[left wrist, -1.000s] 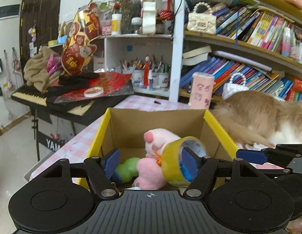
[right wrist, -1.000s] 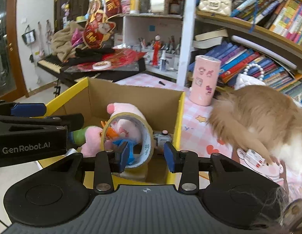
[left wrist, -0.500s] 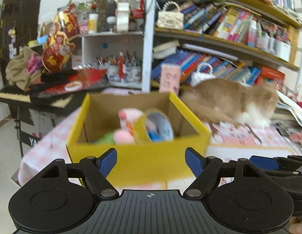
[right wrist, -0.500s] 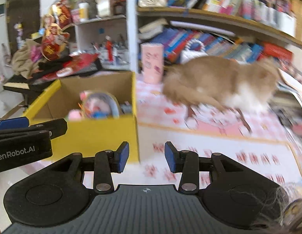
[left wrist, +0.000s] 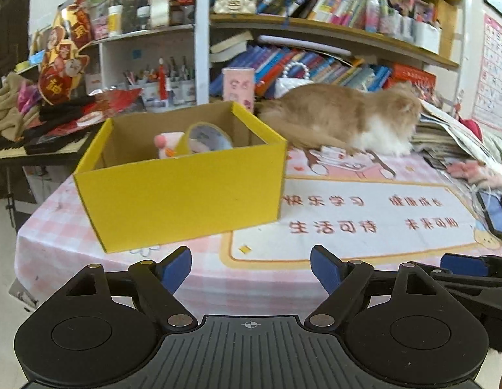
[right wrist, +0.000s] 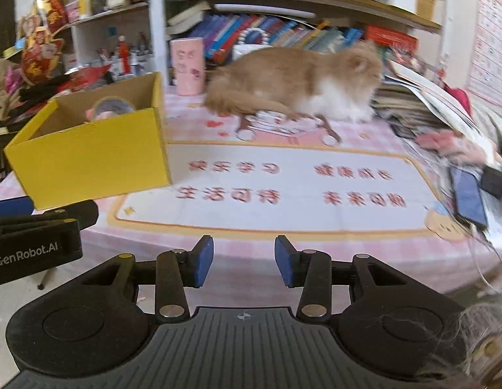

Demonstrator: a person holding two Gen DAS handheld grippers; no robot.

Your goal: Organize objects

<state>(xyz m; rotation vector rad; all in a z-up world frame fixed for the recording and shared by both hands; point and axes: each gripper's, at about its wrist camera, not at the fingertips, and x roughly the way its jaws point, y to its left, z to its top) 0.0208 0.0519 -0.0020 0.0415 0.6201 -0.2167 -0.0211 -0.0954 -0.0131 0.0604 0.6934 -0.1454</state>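
Both grippers empty and clear of the box; task looked near done.
Yellow box (left wrist: pixel 183 191) sat on the pink checked tablecloth (left wrist: pixel 56 243), w/ tape roll (left wrist: pixel 207 136) and pink plush (left wrist: pixel 166 141) inside it, roll leaning against the plush, both poking above the box rim. Left gripper (left wrist: pixel 250 267) hung in front of the box, jaws spread wide, nothing btwn them. Right gripper (right wrist: pixel 244 261) hung to the box's right front, jaws apart but narrower, also holding nothing. Cat (left wrist: pixel 341 120) lay behind and right of the box, near the pink cup (left wrist: pixel 238 87). Judged: mat area right of the box showed no loose items left to pack; phone (right wrist: pixel 468 199) and clutter far right of the box prob not part of the task, can't tell. Right view blurred.
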